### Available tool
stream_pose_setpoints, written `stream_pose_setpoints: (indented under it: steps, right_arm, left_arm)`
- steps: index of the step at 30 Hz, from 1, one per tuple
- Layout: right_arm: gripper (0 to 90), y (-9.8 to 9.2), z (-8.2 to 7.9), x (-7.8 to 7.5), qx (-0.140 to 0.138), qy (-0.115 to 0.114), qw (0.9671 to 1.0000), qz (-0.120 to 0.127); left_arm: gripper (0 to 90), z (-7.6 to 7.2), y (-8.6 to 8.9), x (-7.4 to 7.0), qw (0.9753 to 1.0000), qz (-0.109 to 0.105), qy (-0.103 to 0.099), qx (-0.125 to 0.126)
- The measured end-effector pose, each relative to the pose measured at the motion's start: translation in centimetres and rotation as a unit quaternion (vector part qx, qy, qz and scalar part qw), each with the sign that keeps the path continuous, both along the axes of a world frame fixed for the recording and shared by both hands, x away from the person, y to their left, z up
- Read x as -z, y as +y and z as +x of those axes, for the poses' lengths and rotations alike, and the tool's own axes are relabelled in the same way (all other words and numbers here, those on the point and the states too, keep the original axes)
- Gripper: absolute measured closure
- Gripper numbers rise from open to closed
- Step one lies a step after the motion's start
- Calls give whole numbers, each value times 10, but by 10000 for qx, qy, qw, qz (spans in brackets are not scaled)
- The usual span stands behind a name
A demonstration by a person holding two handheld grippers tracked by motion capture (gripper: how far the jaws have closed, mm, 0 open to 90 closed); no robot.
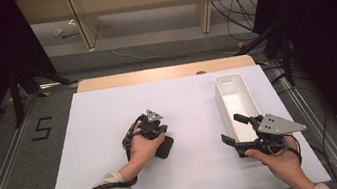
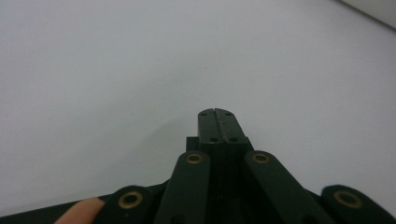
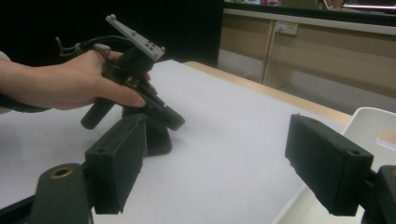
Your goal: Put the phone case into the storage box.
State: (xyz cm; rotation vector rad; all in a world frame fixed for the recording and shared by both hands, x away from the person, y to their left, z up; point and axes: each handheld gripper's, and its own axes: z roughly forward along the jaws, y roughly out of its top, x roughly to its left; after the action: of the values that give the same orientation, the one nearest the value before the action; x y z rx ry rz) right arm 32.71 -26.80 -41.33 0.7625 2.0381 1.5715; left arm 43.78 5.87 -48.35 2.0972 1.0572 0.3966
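White sheet [image 1: 111, 133] covers the table. Near its middle the left gripper [image 1: 158, 135] tilts down, its 2 jaws pressed together with nothing between them. Well apart, the right gripper [image 1: 235, 129] hangs with jaws spread wide, just beside the white bin [image 1: 234, 96].

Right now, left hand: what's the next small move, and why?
Probably open the left gripper before going lower. Its jaws are pressed shut with nothing between them, and it faces bare white table, while the black block lies just beside it. Shut jaws can't take the block. The right gripper already waits open by the white bin.
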Motion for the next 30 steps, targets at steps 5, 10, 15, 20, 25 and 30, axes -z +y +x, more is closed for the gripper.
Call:
stream_pose_setpoints:
  steps: [5, 10, 15, 20, 25, 30]
  right_arm:
    - [218, 0, 0, 0, -3, 11, 10000, -18]
    - [217, 0, 0, 0, -13, -1, 10000, -6]
    - [218, 0, 0, 0, -12, -2, 10000, -4]
    - [218, 0, 0, 0, -13, 24, 10000, 6]
    - [218, 0, 0, 0, -12, 39, 10000, 21]
    - [219, 0, 0, 0, 6, 35, 10000, 20]
  left_arm:
    - [900, 2, -3, 5, 9999, 105, 90, 17]
    - [900, 3, -5, 6, 9997, 208, 134, 73]
    - [900, 1, -7, 5, 9994, 300, 128, 93]
    - [900, -1, -6, 3, 9991, 318, 268, 118]
    - [900, -8, -6, 1, 9982, 428, 355, 241]
    - [900, -17, -2, -2, 9963, 503, 549, 439]
